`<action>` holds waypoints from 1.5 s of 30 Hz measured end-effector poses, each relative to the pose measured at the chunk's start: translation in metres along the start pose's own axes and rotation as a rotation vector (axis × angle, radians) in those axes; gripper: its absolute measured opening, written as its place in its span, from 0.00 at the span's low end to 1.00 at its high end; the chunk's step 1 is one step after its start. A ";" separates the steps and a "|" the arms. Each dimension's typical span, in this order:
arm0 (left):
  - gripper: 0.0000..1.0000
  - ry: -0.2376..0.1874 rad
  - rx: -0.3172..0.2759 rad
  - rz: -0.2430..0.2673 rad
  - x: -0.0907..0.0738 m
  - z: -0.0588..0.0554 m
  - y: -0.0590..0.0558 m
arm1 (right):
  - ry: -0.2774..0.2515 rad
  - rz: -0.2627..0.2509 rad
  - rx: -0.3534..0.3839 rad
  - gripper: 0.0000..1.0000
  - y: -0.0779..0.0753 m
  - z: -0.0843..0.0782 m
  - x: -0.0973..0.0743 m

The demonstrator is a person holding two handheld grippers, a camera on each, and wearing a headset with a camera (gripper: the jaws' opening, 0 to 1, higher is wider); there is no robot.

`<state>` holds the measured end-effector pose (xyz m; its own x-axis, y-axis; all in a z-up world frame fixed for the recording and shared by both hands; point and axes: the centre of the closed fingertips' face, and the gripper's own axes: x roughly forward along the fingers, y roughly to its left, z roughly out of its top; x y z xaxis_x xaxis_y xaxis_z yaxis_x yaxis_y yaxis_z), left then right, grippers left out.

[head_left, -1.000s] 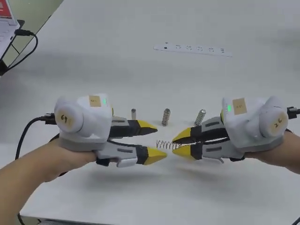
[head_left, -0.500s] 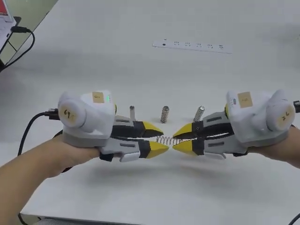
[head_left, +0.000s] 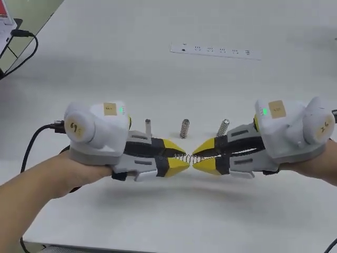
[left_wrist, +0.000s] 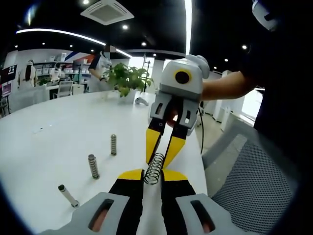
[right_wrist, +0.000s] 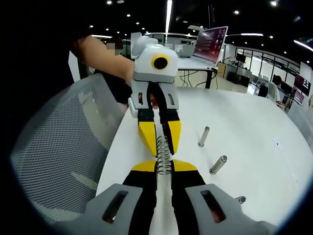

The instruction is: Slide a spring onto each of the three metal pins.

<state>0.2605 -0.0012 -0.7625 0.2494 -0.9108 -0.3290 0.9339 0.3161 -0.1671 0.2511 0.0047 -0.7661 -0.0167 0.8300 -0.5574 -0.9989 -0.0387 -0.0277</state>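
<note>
**Third spring held between both claws, one pin bare**

The spring (head_left: 188,157) hangs in the air above the table (head_left: 158,211), held end to end. The left gripper (head_left: 179,158) is closed on one end and the right gripper (head_left: 202,156) is closed on the other, the yellow tips nearly meeting. In the left gripper view the spring (left_wrist: 154,169) sits between that claw's own tips (left_wrist: 152,175), with the right gripper (left_wrist: 166,147) pinching its far end. The right gripper view shows the mirror of this: spring (right_wrist: 163,152), own tips (right_wrist: 164,166), left gripper (right_wrist: 159,134) opposite.

Behind the claws stands a row of three pins. The two sprung pins (head_left: 185,128) (head_left: 224,127) already wear their coils; the bare pin (head_left: 148,125), at the left end of the row, does not. So the task looks two-thirds done, and this moment reads as a hand-over or regrip.

To do it well, one claw should probably let go only once the other has a firm side hold on the coil, leaving one end open. The pinch should be light, as a hard squeeze could bend the coil or make it spring away. The open end then wants to be lined up over the bare pin's top, with the spring's axis in line with the pin, and lowered straight.
</note>
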 end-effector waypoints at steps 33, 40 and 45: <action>0.03 -0.005 -0.011 -0.022 -0.005 0.005 -0.009 | -0.004 -0.003 0.072 0.09 0.000 -0.005 -0.008; 0.03 -0.006 -0.017 -0.023 -0.006 0.005 -0.010 | -0.015 0.000 0.064 0.08 0.002 -0.003 -0.008; 0.03 -0.014 -0.031 -0.029 -0.007 0.005 -0.012 | -0.021 0.003 0.050 0.08 0.004 0.001 -0.011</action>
<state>0.2487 -0.0001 -0.7533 0.2259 -0.9232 -0.3110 0.9325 0.2973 -0.2051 0.2475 -0.0041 -0.7598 -0.0201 0.8413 -0.5402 -0.9998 -0.0138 0.0157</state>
